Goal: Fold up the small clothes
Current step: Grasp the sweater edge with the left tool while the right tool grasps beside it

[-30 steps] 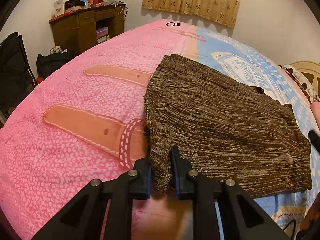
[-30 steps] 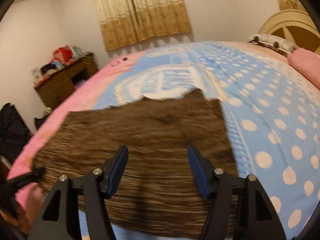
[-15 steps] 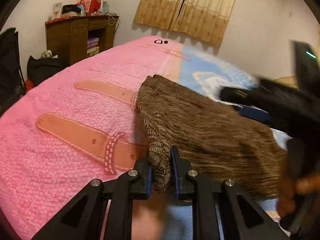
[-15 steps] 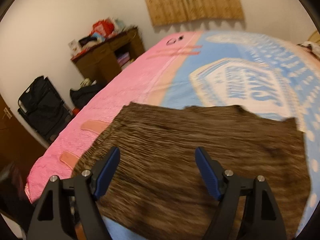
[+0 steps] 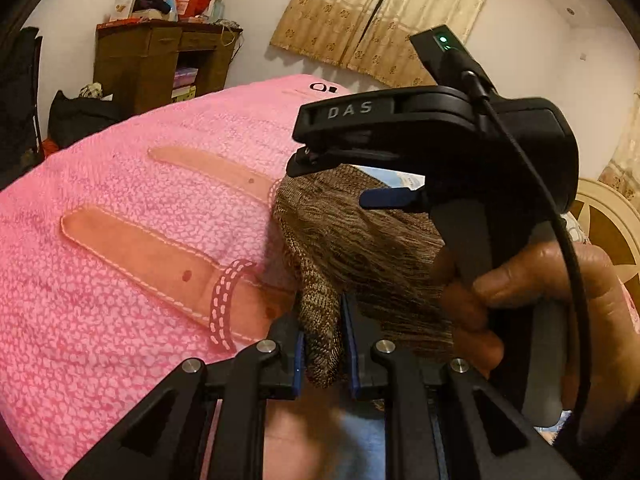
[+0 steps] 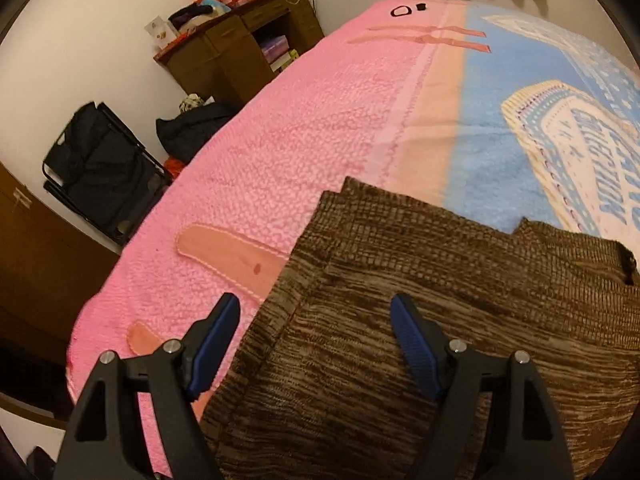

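Knit garment point(image 5: 320, 320) pinched by left tool point(image 5: 322, 344) on bed point(image 5: 120, 280).

A pink and blue bedspread point(image 6: 304, 152) covers the bed. By the wall stands a brown wooden desk point(image 6: 240, 52) — cluttered on top — with a black bag point(image 6: 192, 128) beside it, and yellow curtains point(image 5: 380, 16) hang behind.

I am in a bedroom of a home: my work surface is a bed with a pink and blue blanket point(image 6: 320, 128), a wooden desk point(image 6: 240, 48) full of small things stands by the wall, and beige curtains point(image 5: 380, 20) hang
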The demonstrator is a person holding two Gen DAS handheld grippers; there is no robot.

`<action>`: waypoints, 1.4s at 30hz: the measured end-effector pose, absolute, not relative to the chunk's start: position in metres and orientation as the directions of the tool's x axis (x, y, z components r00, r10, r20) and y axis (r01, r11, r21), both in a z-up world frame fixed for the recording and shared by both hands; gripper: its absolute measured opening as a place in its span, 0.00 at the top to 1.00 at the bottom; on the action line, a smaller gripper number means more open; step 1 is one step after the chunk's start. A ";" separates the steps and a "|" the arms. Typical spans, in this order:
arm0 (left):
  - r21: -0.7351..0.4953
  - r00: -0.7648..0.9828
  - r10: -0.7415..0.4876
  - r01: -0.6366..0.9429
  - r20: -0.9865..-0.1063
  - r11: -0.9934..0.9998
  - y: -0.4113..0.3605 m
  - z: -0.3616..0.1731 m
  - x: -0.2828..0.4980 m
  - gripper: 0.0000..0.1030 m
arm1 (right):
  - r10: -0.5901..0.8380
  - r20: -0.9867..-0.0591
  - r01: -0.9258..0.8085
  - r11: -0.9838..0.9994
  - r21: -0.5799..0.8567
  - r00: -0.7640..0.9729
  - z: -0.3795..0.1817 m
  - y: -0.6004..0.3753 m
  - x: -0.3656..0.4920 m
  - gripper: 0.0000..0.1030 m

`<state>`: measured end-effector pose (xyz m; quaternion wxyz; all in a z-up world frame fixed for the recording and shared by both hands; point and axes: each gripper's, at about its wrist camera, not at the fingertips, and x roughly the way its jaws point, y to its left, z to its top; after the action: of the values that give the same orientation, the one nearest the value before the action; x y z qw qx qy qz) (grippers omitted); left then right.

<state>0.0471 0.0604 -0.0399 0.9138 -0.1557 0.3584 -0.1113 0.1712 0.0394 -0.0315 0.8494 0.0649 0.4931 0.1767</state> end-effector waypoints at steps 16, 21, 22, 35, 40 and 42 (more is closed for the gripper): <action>-0.372 0.729 -0.315 0.090 -0.608 0.924 0.060 -0.037 0.039 0.85 | 0.161 -0.881 -0.264 0.964 0.042 0.445 -0.050 0.068 0.203 0.82; -0.360 0.744 -0.330 0.129 -0.581 0.924 0.048 -0.020 0.032 0.85 | 0.372 -0.830 -0.186 0.928 0.322 0.417 -0.037 0.021 0.202 0.85; -0.357 0.745 -0.332 0.135 -0.578 0.924 0.046 -0.017 0.030 0.85 | 0.402 -0.810 -0.176 0.916 0.362 0.427 -0.032 0.012 0.200 0.85; -0.286 0.730 -0.412 0.299 -0.545 0.910 -0.021 0.012 0.007 0.91 | 0.504 -0.683 -0.121 0.841 0.527 0.529 0.004 -0.079 0.164 0.85; -0.254 0.715 -0.457 0.381 -0.528 0.889 -0.058 0.021 -0.005 0.91 | 0.472 -0.674 -0.087 0.849 0.521 0.569 0.012 -0.130 0.152 0.85; -0.236 0.706 -0.474 0.415 -0.527 0.879 -0.076 0.023 -0.007 0.91 | 0.455 -0.677 -0.073 0.856 0.512 0.578 0.015 -0.149 0.142 0.85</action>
<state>-0.0072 -0.0758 0.0229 0.9222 -0.0497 0.2986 -0.2409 0.1416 -0.1488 0.0149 0.8607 0.2202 0.4327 0.1534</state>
